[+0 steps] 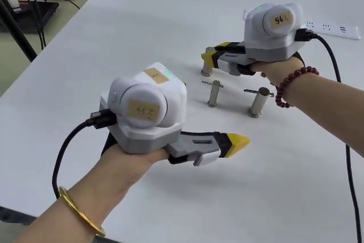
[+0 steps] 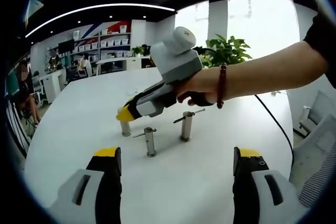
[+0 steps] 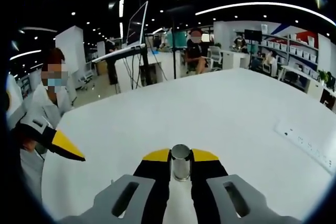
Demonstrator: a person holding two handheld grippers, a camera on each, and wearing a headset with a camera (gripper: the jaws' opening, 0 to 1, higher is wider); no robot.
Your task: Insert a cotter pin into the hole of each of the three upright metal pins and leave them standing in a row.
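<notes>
Metal pins stand past the left gripper [image 2: 177, 156], which is nearest the person and hangs over the white table [image 1: 142, 15] with its jaws wide apart and empty. Next come the middle pin [image 1: 212, 94] and the right-hand pin [image 1: 259, 102], each upright with a cotter pin [image 1: 211, 83] through its top. Farther off, the right gripper [image 1: 213, 56] is clamped narrowly on the third pin [image 3: 181, 163], also upright. A power strip [image 1: 330, 28] lies beyond.

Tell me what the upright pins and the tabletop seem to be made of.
Upright pins: metal, probably steel, judging by the grey brushed surface with bright highlights along the shafts. Tabletop: smooth matte white, possibly laminate, though its look leaves the material open.
</notes>
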